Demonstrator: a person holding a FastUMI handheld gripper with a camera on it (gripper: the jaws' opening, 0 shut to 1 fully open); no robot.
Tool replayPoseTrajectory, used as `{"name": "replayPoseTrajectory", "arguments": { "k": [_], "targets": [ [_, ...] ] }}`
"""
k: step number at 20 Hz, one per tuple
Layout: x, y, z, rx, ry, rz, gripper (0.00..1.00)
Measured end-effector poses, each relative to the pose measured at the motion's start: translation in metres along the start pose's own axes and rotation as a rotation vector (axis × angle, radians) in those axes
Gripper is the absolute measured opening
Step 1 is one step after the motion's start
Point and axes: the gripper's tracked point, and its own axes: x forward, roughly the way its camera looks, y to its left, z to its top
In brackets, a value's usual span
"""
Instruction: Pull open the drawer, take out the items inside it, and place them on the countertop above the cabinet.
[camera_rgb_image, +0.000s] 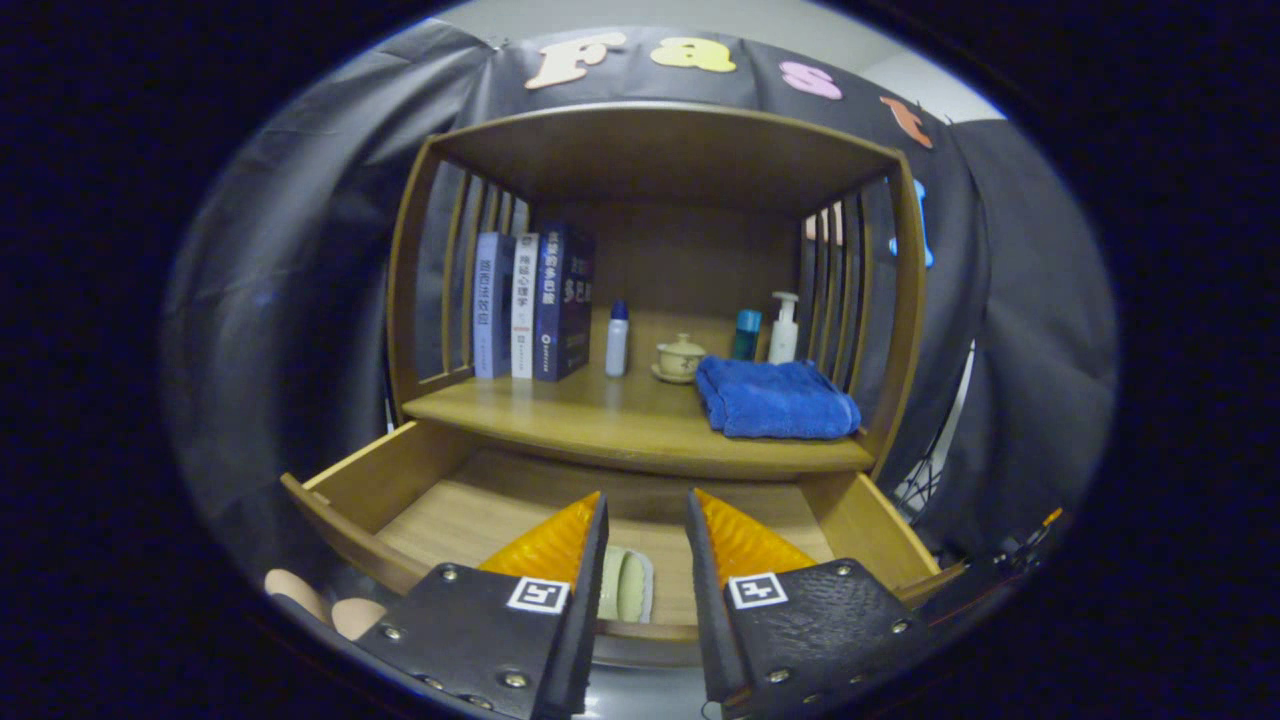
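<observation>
The wooden cabinet (660, 150) is standing against the booth's dark cloth wall, its sides made of thin vertical slats and its top a smooth curved board. Its drawer (370, 480) is sitting pulled out — a shallow box of pale, grained wood with a rounded front edge. Inside it, a small pale-green, rounded item (628, 585) in a light tray-like wrap is lying on the drawer floor near the front, showing in the gap between the fingers.

The gripper (646, 520) is hovering over the open drawer, pointing forward and slightly down, its two wedge-shaped fingers standing apart and pressing on nothing. Fingertips of the person's hand (325, 605) are showing by the drawer's front left corner.

On the countertop (600, 425) above the drawer, several things are resting:
- three upright books (525, 305) at the left, leaning on the slats
- a small white bottle with a blue cap (617, 338)
- a lidded ceramic cup on a saucer (680, 357)
- a teal-capped container (746, 335) and a white pump bottle (784, 328) at the back right
- a folded blue towel (775, 398), soft and nubbly, at the right front.
</observation>
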Motion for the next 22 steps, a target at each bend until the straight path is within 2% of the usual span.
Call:
{"name": "replayPoseTrajectory", "arguments": {
  "k": [3, 9, 11, 16, 20, 21, 22],
  "targets": [
    [0.025, -0.009, -0.018, 0.025, 0.094, -0.031, 0.44],
    [0.060, 0.023, -0.059, 0.038, 0.366, 0.081, 0.44],
    [0.065, 0.027, -0.070, -0.001, 0.437, 0.098, 0.44],
    [0.075, 0.029, -0.104, -0.072, 0.552, 0.087, 0.44],
    [0.085, 0.030, -0.113, -0.006, 0.579, 0.077, 0.44],
    [0.084, 0.029, -0.115, -0.014, 0.591, 0.076, 0.29],
    [0.083, 0.028, -0.113, -0.012, 0.586, 0.078, 0.29]
  ]
}}
